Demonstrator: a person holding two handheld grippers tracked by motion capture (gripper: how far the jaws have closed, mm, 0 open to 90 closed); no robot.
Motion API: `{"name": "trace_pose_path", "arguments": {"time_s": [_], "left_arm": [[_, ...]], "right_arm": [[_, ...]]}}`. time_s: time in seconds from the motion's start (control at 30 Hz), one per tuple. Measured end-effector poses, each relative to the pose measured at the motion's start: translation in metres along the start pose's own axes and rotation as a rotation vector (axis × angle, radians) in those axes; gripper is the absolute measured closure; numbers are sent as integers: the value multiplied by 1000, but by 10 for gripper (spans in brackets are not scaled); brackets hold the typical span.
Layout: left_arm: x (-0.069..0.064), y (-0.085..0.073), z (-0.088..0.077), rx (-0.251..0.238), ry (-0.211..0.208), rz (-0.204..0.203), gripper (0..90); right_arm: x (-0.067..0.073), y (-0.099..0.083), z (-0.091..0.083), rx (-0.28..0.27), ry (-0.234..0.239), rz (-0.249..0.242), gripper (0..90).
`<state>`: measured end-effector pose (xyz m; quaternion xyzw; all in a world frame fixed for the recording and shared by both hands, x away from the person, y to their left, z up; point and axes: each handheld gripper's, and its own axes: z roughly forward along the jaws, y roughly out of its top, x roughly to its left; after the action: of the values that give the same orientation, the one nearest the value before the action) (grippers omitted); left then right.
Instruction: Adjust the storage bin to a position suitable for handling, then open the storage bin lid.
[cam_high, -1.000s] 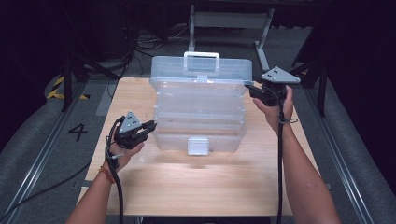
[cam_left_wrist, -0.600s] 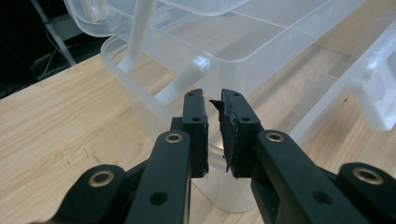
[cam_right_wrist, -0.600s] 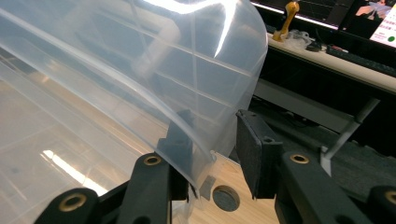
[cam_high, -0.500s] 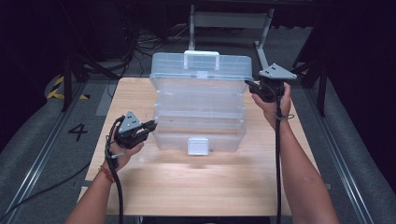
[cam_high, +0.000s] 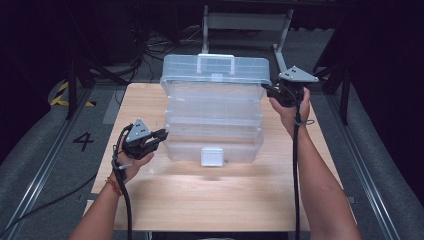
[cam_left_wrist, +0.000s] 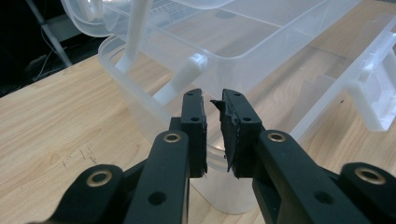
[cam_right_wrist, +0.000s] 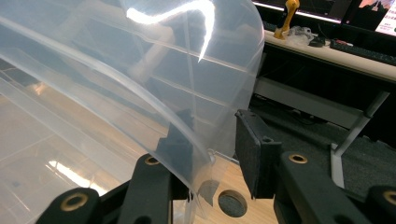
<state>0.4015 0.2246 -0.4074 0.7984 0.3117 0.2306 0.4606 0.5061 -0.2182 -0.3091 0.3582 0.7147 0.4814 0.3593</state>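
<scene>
Clear plastic tiered box (cam_high: 212, 112) sits mid-bench (cam_high: 210, 200); left tool (cam_high: 156, 136) nips its lower tray rim, right tool (cam_high: 266, 88), jaws just narrowed, straddles the lid's corner unpressed. Advice: steady the base, lift the lid evenly

One mark can be read: a dark number "4" (cam_high: 83, 141) on the grey floor (cam_high: 45, 165), just left of the wooden surface (cam_high: 210, 195) in the high view (near a floor rail). The clear plastic box (cam_high: 212, 107) bears no legible label. The screens (cam_right_wrist: 373, 11) at the top right of the right gripper view are too small and blurred to read.
</scene>
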Motion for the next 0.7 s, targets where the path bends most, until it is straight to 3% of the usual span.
{"name": "trace_pose_path", "arguments": {"time_s": [0.17, 0.37, 0.7], "left_arm": [[-1, 1, 0, 7, 1, 18, 781], [-4, 1, 2, 18, -3, 31, 775], [-5, 3, -3, 31, 4, 46, 742]], "right_arm": [[-2, 3, 2, 6, -4, -2, 685], [-4, 3, 4, 2, 4, 36, 699], [-6, 6, 6, 15, 6, 27, 700]]}}
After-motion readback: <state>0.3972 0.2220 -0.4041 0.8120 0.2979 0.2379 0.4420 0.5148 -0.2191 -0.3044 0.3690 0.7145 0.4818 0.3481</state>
